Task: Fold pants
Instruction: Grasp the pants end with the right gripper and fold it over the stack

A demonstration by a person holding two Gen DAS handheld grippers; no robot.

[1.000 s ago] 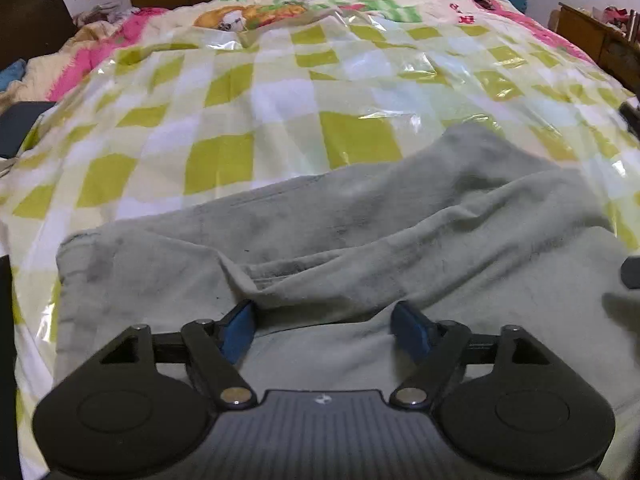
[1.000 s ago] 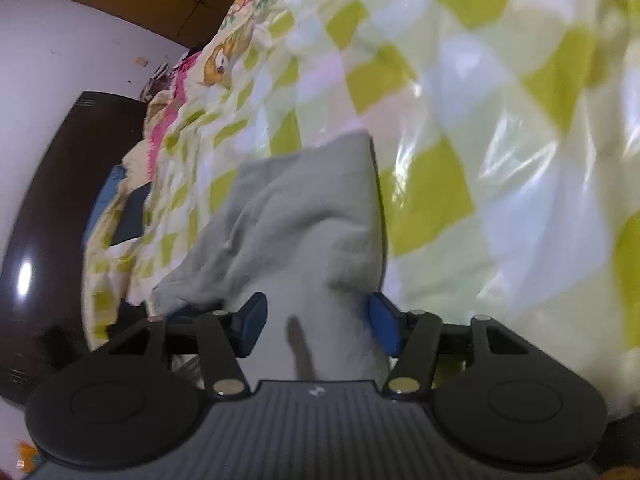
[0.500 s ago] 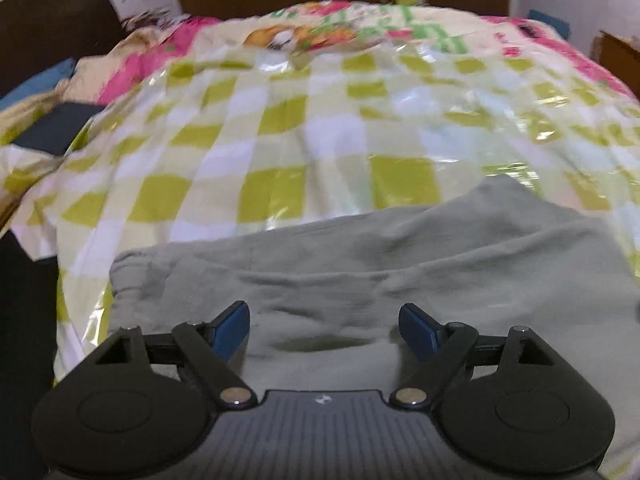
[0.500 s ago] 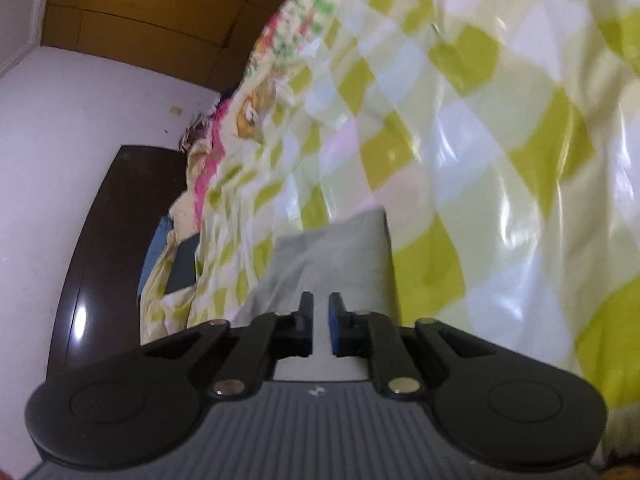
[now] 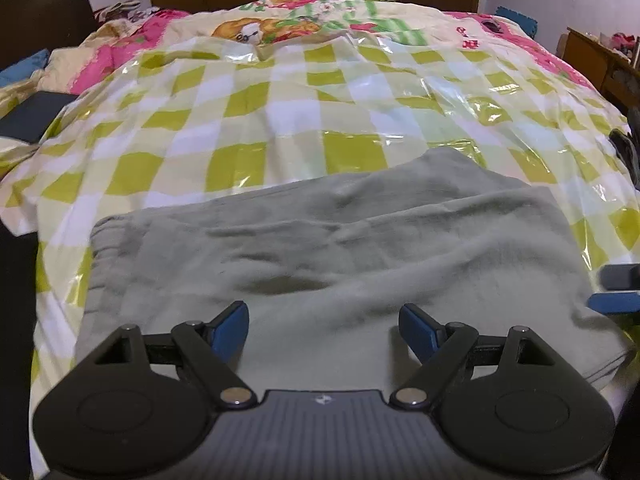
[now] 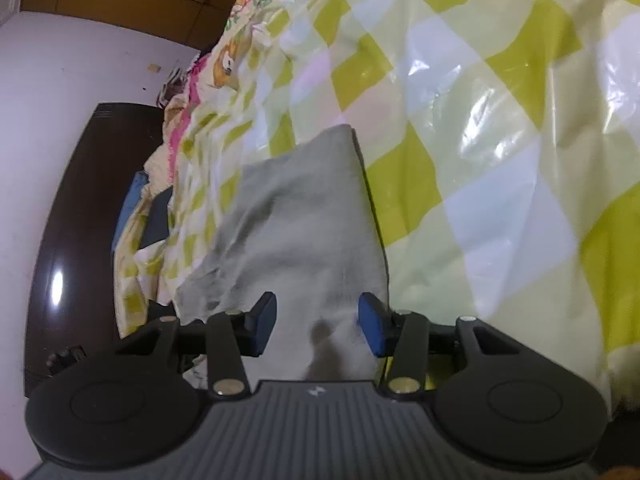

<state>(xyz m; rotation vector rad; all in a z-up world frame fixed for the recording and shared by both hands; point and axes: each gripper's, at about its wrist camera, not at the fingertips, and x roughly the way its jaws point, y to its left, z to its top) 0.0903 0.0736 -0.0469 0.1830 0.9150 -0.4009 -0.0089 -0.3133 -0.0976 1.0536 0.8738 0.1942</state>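
Covering the bed, a glossy green-checked sheet [image 5: 248, 128] carries the grey pants [image 5: 328, 248], folded flat at 6 o'clock. Left gripper [image 5: 323, 328] hovers above them, jaws wide, holding nothing. Right gripper [image 6: 317, 324] is opening over the cloth, empty. Dark headboard [image 6: 76, 216] stands at 9 o'clock.
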